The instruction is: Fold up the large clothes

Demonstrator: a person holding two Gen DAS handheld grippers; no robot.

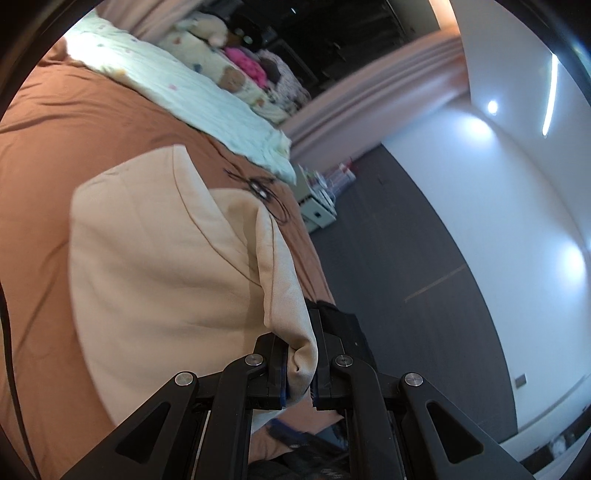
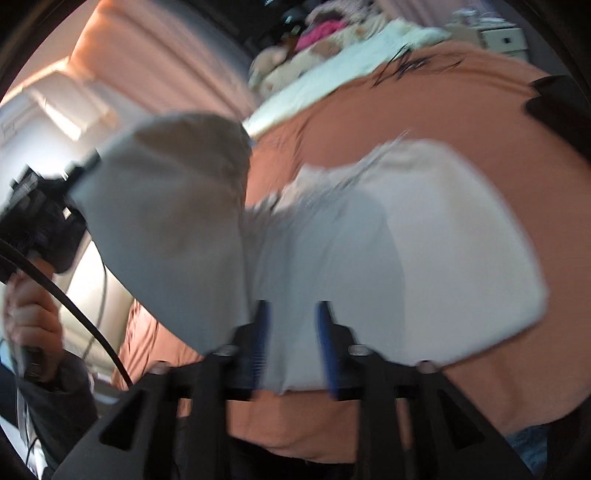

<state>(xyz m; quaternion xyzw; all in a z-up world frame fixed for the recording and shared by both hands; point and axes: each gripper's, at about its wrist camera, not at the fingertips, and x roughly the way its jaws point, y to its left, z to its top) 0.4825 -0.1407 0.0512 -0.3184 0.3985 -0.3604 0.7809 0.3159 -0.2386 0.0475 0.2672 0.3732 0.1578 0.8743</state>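
Observation:
A large cream garment [image 1: 155, 258] lies spread on an orange-brown bed sheet [image 1: 55, 129]. My left gripper [image 1: 299, 354] is shut on a bunched edge of it near the bed's side. In the blurred right wrist view, that gripped part [image 2: 166, 206] hangs lifted at the left from the left gripper's black body [image 2: 40, 218], which a hand [image 2: 29, 317] holds. The rest of the garment [image 2: 443, 240] lies flat on the sheet. My right gripper [image 2: 293, 332] has its blue-padded fingers apart. The garment's near edge shows between them, with no pinch visible.
A pale quilt [image 1: 177, 81] and plush toys [image 1: 207, 26] lie at the head of the bed. A white bedside cabinet [image 1: 317, 210] stands on the dark floor [image 1: 406, 240] beside the bed. A black cable [image 2: 74, 306] trails from the left gripper.

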